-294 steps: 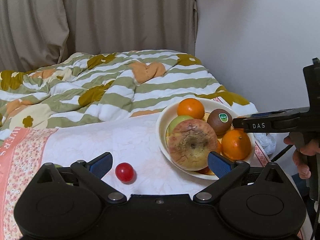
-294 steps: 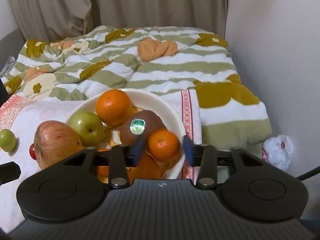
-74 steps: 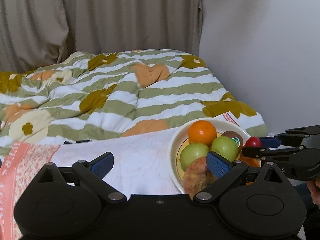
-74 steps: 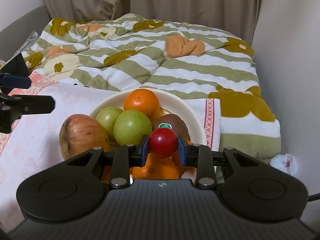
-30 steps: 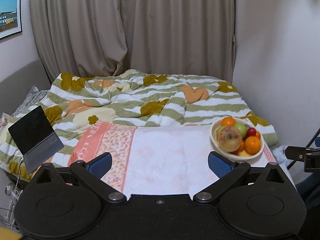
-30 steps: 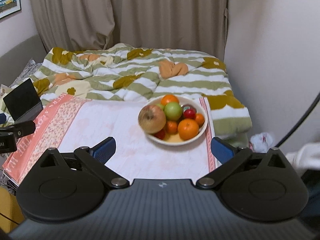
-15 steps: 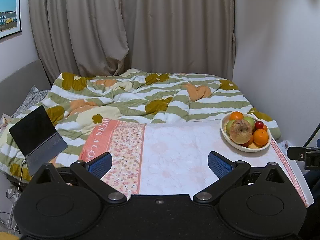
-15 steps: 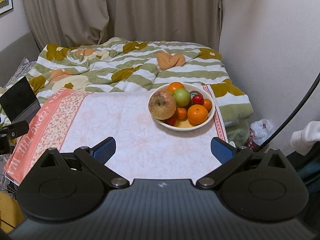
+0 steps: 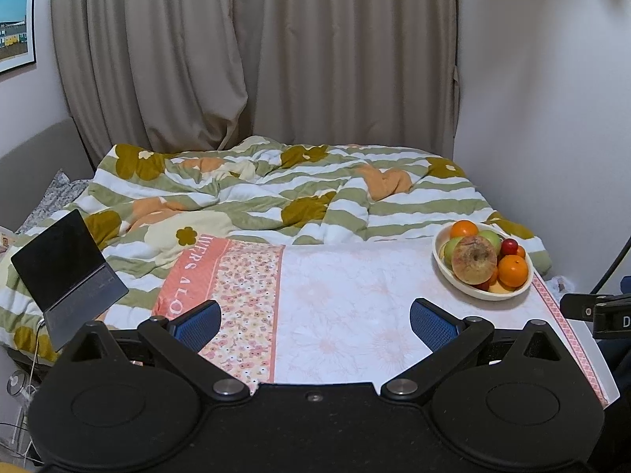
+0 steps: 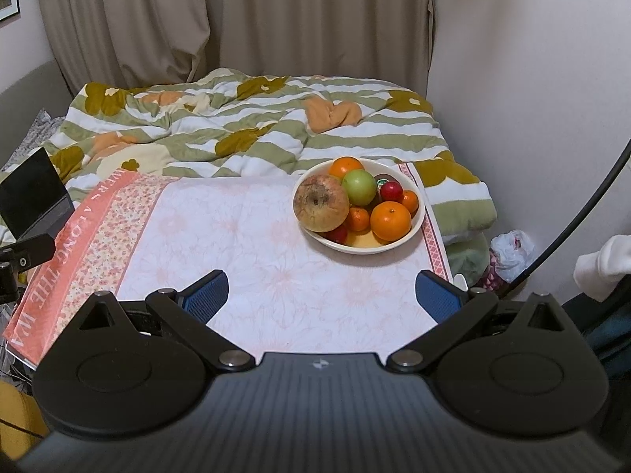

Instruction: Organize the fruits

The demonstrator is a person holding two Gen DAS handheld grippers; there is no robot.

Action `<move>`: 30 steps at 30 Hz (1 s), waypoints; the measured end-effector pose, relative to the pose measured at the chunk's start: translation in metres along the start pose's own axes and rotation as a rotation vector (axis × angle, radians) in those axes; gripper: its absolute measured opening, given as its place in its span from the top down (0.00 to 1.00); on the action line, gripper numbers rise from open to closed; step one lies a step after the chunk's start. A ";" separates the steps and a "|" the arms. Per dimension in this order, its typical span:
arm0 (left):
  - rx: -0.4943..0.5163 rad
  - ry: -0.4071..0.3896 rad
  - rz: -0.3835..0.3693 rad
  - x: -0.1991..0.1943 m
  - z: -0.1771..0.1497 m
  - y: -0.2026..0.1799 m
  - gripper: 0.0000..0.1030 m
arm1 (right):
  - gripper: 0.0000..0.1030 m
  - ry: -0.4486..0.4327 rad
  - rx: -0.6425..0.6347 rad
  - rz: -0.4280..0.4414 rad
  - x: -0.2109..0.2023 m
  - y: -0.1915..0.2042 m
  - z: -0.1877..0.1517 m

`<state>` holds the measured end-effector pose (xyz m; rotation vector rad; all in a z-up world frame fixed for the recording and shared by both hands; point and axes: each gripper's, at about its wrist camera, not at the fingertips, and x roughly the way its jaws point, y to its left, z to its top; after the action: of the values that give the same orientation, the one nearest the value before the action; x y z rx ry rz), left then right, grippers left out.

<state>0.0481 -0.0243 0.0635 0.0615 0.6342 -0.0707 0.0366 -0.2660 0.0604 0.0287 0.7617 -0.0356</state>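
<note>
A white bowl (image 10: 419,213) stands at the far right of the table and holds a large blemished apple (image 10: 321,202), green apples (image 10: 359,187), oranges (image 10: 390,220), a kiwi and a small red fruit (image 10: 390,190). The bowl (image 9: 453,280) also shows at the right in the left wrist view. My right gripper (image 10: 321,295) is open and empty, held back over the table's near edge. My left gripper (image 9: 313,323) is open and empty, also near the front edge, left of the bowl.
The table wears a white floral cloth (image 10: 236,244) with a pink band (image 10: 90,228) on the left. A bed with a striped duvet (image 9: 276,181) lies behind. An open laptop (image 9: 67,260) stands at the left. A plastic bag (image 10: 512,252) lies on the floor at right.
Both grippers have drawn back from the bowl, which now looks smaller and farther. The small red fruit the right gripper held 2.5 s ago now lies in the bowl.
</note>
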 end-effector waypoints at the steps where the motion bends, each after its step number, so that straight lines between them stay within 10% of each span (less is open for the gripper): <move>1: 0.000 0.001 0.001 0.000 0.000 0.000 0.00 | 0.00 0.001 0.000 -0.002 0.000 0.000 0.000; 30: -0.020 0.004 0.008 -0.001 -0.006 0.010 0.00 | 0.00 0.011 0.006 0.005 0.003 0.006 -0.007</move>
<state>0.0447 -0.0143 0.0600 0.0449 0.6389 -0.0563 0.0336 -0.2594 0.0534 0.0363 0.7721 -0.0330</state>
